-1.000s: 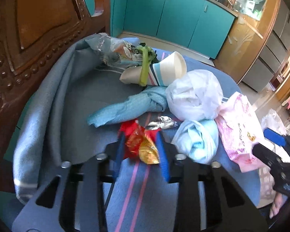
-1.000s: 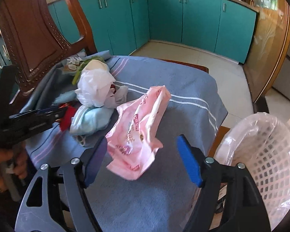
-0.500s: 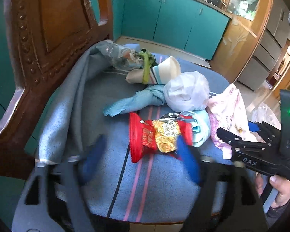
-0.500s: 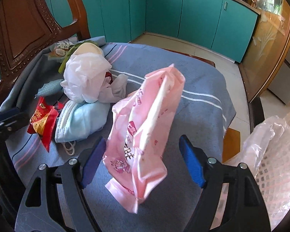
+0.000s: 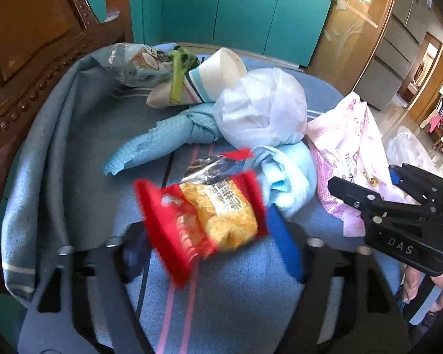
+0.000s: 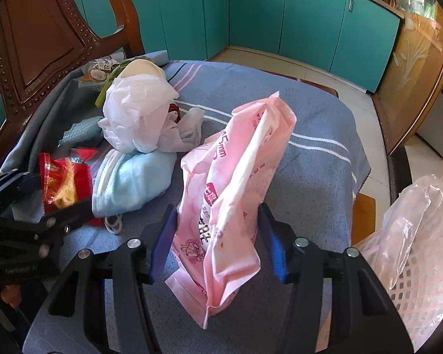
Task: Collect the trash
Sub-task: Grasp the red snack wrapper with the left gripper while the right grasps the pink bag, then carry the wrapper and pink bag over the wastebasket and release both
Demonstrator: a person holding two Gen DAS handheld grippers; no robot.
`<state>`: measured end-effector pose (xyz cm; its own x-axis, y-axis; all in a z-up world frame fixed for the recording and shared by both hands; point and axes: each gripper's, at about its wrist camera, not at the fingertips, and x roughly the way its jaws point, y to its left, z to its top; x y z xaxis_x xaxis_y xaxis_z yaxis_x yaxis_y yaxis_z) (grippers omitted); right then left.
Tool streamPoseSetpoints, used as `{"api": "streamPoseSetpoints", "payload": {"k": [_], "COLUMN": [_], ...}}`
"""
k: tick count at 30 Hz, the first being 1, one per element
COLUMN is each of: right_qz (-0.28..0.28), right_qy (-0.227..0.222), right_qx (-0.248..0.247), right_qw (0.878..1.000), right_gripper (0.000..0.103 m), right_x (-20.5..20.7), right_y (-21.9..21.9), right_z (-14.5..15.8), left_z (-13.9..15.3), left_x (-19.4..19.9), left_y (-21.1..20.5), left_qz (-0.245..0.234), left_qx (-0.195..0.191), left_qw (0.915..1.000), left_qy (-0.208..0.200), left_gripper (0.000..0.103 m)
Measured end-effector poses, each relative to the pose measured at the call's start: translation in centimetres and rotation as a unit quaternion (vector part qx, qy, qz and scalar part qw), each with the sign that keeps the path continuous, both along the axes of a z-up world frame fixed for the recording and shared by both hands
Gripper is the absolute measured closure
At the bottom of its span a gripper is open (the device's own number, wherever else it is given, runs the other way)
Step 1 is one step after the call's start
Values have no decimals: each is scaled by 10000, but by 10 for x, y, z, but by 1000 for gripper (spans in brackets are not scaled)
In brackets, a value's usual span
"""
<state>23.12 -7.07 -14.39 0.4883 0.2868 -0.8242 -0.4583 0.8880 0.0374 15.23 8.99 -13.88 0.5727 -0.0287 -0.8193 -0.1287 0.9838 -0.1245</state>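
Pickup stage of the trash collection, judged from both views. Left gripper [image 5: 209,236] having just been closing, now pinching a red snack packet [image 5: 203,221] between its blue pads; packet blurred and tilted, seemingly raised just off the striped blue towel [image 5: 82,147] draped over a wooden chair seat. Right gripper [image 6: 218,236] likewise just closed in, pads pressed on both sides of a pink plastic wrapper [image 6: 236,177], held upright above the towel with its lower end hanging free.

Remaining litter heaped near the chair back: white plastic bag [image 5: 262,109], paper cup [image 5: 212,73] on its side, twisted blue cloth [image 5: 162,141], pale blue face mask [image 6: 133,177] just beside the red packet. White lattice basket [image 6: 422,265] lined with a clear bag, off the seat's right edge, close to the right gripper.

Next move, probably: carry the pink wrapper across to the basket and spread the jaws above its mouth, then the same for the red packet. Care needed to keep both thin wrappers from slipping, and to keep the two grippers from crossing paths.
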Motion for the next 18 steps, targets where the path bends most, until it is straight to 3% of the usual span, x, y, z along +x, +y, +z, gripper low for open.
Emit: {"api": "streamPoseSetpoints", "payload": {"k": [7,14,18], "right_qz": [79,31,-103], "right_qy": [-25,-135,-202], "right_qx": [53,171,354], "right_qw": [10000,9998,9991], "right_gripper": [51,51,51], "right_x": [-5,-9,-7], "right_y": [2,-4,-13], "right_z": [5,15,24], "left_z": [2,16,38], "left_x": [-15,-40,-54], "left_y": [13,25,22], "left_qz": [99,251,262], "left_qx": [-23,77,102], "left_qw": [9999,9995,9984], "left_qy": [-54,-198,-481], "left_gripper": [56,57,57]}}
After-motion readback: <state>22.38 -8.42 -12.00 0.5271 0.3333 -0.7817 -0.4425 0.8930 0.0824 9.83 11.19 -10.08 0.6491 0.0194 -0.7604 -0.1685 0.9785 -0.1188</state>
